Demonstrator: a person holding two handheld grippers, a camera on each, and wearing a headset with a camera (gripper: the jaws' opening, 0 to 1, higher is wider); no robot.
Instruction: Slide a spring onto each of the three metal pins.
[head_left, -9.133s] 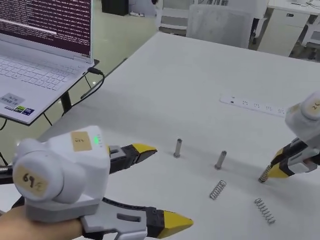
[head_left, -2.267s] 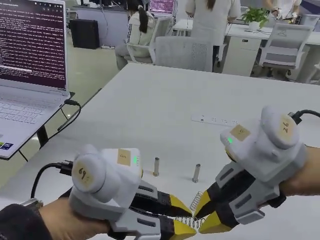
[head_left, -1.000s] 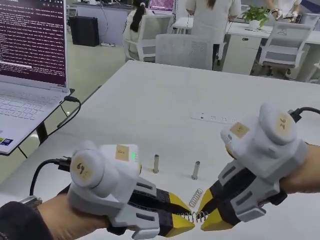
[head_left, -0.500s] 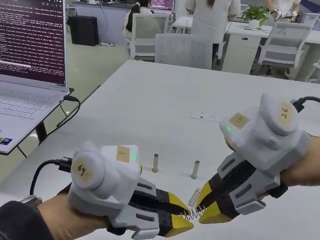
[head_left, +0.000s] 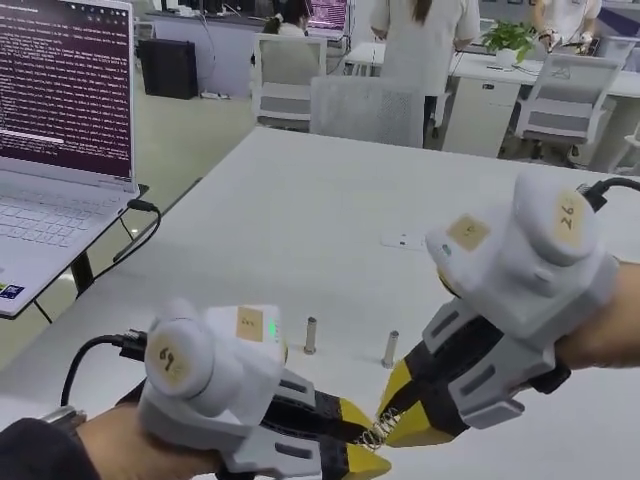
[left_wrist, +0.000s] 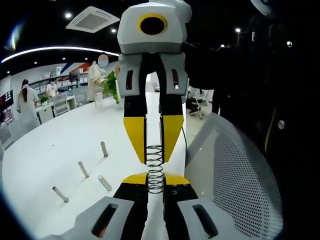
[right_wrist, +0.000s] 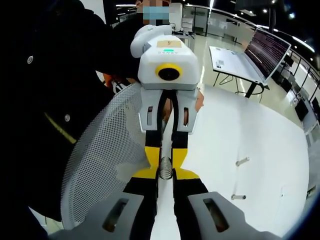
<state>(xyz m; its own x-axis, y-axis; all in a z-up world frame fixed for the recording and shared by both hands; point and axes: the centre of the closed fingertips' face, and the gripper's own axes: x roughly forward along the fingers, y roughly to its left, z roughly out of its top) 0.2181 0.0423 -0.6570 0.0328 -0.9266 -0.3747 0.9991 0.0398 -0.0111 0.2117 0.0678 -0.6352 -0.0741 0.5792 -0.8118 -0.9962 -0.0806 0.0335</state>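
A small steel spring (head_left: 377, 430) is held off the table between my two grippers, which meet tip to tip. My left gripper (head_left: 362, 442) is shut on one end and my right gripper (head_left: 393, 410) on the other. In the left gripper view the spring (left_wrist: 155, 167) runs from my own jaws (left_wrist: 155, 181) up into the right gripper (left_wrist: 154, 149). The right gripper view has the spring (right_wrist: 165, 168) end-on, between the right gripper (right_wrist: 166, 175) and the left gripper (right_wrist: 165, 156). Three upright metal pins (left_wrist: 104, 148) (left_wrist: 83, 169) (left_wrist: 59, 194) stand bare. A loose spring (left_wrist: 104, 182) lies beside them.
An open laptop (head_left: 50, 150) on a stand sits off the table's left edge, with a cable (head_left: 140, 235) hanging from it. A white power strip (head_left: 405, 241) lies further back. A mesh chair back (left_wrist: 240, 180) is close behind the grippers. People and chairs stand in the background.
Within the last second the right gripper has lifted and tilted a little while both stay on the spring. Nine seconds ago the grippers were far apart and springs lay on the table.
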